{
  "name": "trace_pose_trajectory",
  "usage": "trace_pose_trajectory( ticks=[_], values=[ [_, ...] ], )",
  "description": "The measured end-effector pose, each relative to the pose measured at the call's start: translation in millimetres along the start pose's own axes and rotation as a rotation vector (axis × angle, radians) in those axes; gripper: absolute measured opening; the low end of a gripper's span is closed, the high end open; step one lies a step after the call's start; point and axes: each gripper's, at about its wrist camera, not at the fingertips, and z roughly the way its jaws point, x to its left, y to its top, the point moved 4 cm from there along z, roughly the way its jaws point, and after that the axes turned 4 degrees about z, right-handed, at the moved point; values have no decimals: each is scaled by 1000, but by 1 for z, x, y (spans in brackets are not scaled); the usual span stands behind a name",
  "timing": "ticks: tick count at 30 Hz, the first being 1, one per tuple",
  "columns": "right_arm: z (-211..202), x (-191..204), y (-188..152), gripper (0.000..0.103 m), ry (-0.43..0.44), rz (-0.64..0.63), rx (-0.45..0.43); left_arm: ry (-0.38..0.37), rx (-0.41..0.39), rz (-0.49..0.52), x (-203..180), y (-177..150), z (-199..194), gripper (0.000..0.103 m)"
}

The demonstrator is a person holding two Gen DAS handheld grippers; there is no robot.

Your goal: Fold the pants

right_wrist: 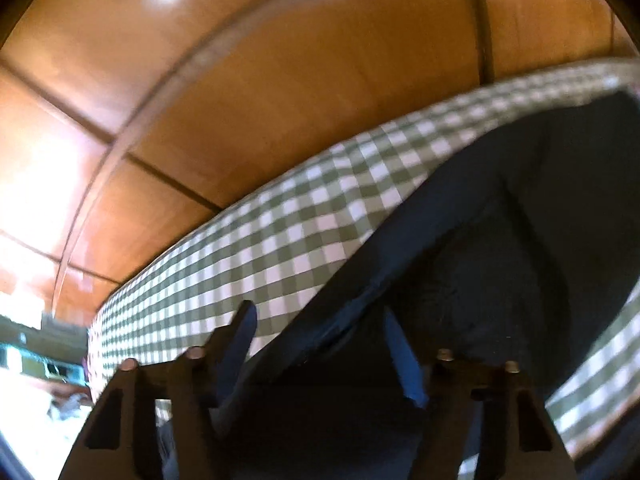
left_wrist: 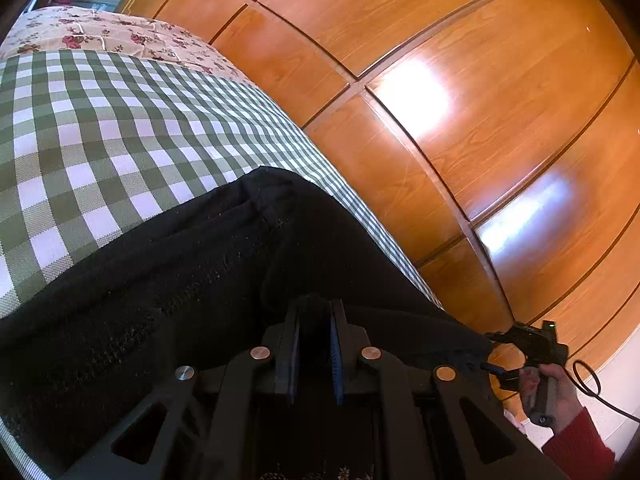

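Black pants point(left_wrist: 180, 264) lie on a green-and-white checked cover point(left_wrist: 100, 120). My left gripper point(left_wrist: 316, 308) is shut on a raised fold of the pants fabric near the cover's right edge. In the left wrist view the right gripper point(left_wrist: 496, 356) sits at the pants' edge, held by a hand in a red sleeve. In the blurred right wrist view the dark pants point(right_wrist: 500, 248) spread over the checked cover point(right_wrist: 280, 232). My right gripper point(right_wrist: 320, 316) has its jaws apart, with the pants' edge lying between them.
A glossy wooden wardrobe point(left_wrist: 460, 100) stands close along the cover's far edge. A floral bedspread point(left_wrist: 100, 32) lies beyond the checked cover. A black cable point(left_wrist: 588, 380) hangs by the right hand.
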Motion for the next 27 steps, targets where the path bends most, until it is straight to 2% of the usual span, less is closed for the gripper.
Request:
trace_pose_trajectory(
  ticks=[1, 2, 3, 7, 11, 16, 19, 23, 27],
  values=[
    [5, -5, 0, 31, -1, 14, 14, 0, 0, 1, 0, 0, 0, 12],
    [9, -8, -1, 19, 10, 23, 27, -1, 1, 2, 0, 0, 1, 12],
    [11, -12, -4, 17, 36, 25, 40, -2, 1, 2, 0, -1, 1, 12],
    [-9, -16, -14, 13, 87, -32, 19, -15, 9, -10, 1, 1, 2, 12],
    [-60, -14, -33, 13, 159, -148, -67, -79, 11, -79, 4, 11, -2, 12],
    [-125, -19, -74, 13, 225, -268, -160, -205, -79, -204, 5, 43, -30, 12],
    [-155, -23, -109, 13, 265, -337, -216, -262, -128, -234, 2, 60, -52, 12],
    [-183, -33, -159, 13, 261, -420, -285, -259, -142, -227, 4, 65, -73, 12],
    [-182, -55, -205, 13, 233, -453, -309, -196, -97, -208, 25, 49, -88, 12]
  ],
)
